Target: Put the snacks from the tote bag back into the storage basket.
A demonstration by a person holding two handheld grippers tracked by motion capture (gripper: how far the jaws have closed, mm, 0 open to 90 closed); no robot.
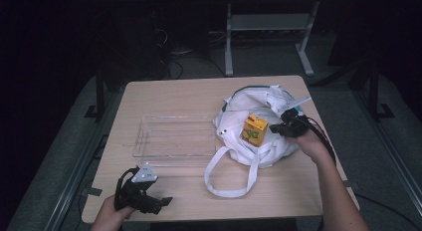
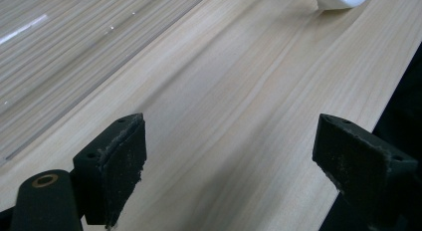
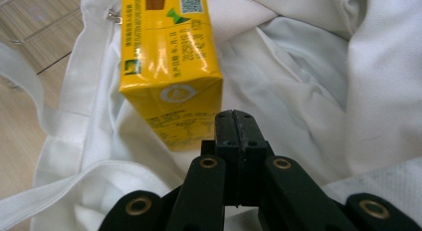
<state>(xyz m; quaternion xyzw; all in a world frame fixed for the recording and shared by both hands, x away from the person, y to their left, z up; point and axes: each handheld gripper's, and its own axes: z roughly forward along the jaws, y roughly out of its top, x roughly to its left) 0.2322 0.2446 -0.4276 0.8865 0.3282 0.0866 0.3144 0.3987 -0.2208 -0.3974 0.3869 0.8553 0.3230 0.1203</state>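
The left gripper point(image 1: 149, 198) rests at the table's point(image 1: 189, 94) near edge, jaws wide apart and empty. Beside it the clear tray point(image 1: 171, 136) holds nothing. To the right, a yellow carton point(image 1: 255, 129) sits on the white bag point(image 1: 259, 116). The right gripper point(image 1: 278, 127), jaws pressed together, nudges its corner. I'd guess the unpacking has barely started.
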